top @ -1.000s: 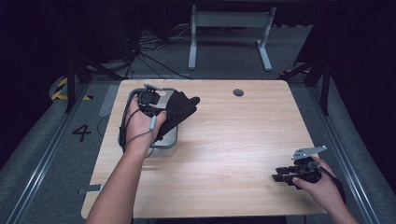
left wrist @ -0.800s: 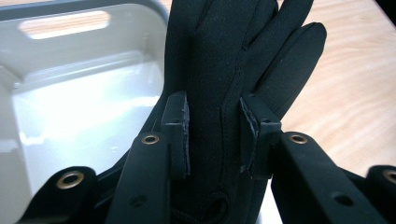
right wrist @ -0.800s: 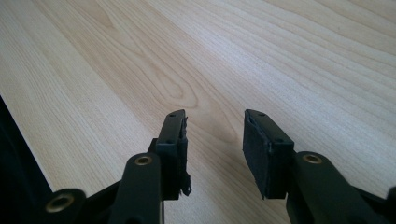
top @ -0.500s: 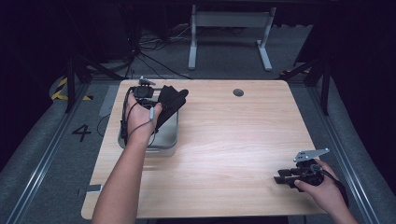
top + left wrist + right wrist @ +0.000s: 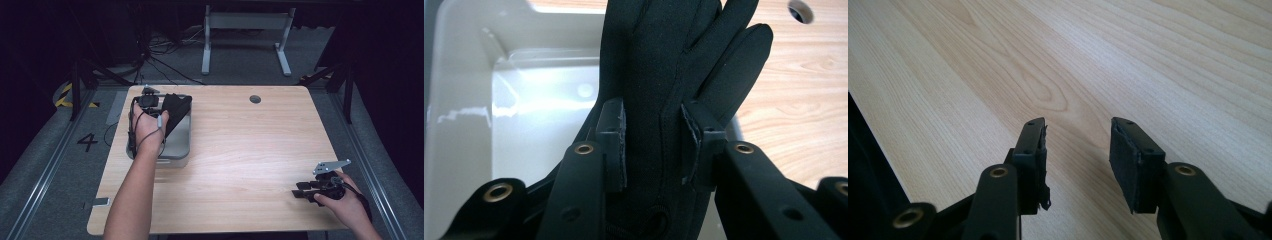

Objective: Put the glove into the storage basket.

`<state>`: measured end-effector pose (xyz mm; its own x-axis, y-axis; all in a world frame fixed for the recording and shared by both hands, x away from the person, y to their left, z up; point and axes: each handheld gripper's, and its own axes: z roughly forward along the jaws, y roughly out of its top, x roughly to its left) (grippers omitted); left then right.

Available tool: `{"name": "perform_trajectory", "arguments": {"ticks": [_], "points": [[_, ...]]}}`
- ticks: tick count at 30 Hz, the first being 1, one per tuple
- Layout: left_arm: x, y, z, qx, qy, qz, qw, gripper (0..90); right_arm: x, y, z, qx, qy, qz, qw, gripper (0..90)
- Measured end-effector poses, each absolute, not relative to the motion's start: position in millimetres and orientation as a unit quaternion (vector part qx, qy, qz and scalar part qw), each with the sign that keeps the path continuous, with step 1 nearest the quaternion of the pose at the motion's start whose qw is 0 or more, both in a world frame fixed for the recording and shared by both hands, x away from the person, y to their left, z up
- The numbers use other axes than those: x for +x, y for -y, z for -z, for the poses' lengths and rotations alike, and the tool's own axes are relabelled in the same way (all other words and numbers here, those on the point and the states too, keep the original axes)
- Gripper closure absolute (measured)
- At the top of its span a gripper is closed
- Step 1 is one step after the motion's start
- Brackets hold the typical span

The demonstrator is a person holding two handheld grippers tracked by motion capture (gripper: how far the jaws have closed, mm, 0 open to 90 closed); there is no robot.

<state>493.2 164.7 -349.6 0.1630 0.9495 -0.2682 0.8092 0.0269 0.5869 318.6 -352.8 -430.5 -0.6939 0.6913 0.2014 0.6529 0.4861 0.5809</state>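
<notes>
A black glove (image 5: 176, 111) hangs over the grey bin (image 5: 181, 145) at the table's left side, and my left gripper (image 5: 159, 117) is shut on it. In the left gripper view the glove (image 5: 659, 75) fills the gap between the two jaws, its fingers pointing up over the bin's pale floor (image 5: 539, 125). My right gripper (image 5: 300, 191) rests low over the wood near the table's front right corner. In the right gripper view it (image 5: 1075, 150) stands open with nothing between its pads (image 5: 1125, 160).
The wooden table (image 5: 250, 150) has a round cable hole (image 5: 255, 99) near its far edge. A white desk frame (image 5: 245, 30) stands on the floor beyond. A floor rail and a painted number 4 (image 5: 88, 142) lie to the left.
My left gripper has carried the glove away from me, from the bin's near part to over its far end. The right gripper has barely shifted.
</notes>
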Motion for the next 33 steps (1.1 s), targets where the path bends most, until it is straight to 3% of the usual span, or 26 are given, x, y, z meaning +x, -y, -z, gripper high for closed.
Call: {"name": "perform_trajectory", "arguments": {"ticks": [23, 33], "points": [[518, -164, 399, 0.700, -0.673, -0.055, 0.233, 65.8, 322, 348, 432, 0.384, -0.864, -0.326, 0.024, 58.4], [524, -165, 405, 0.695, -0.682, -0.047, 0.221, 64.8, 322, 348, 432, 0.384, -0.863, -0.327, 0.024, 58.1]]}}
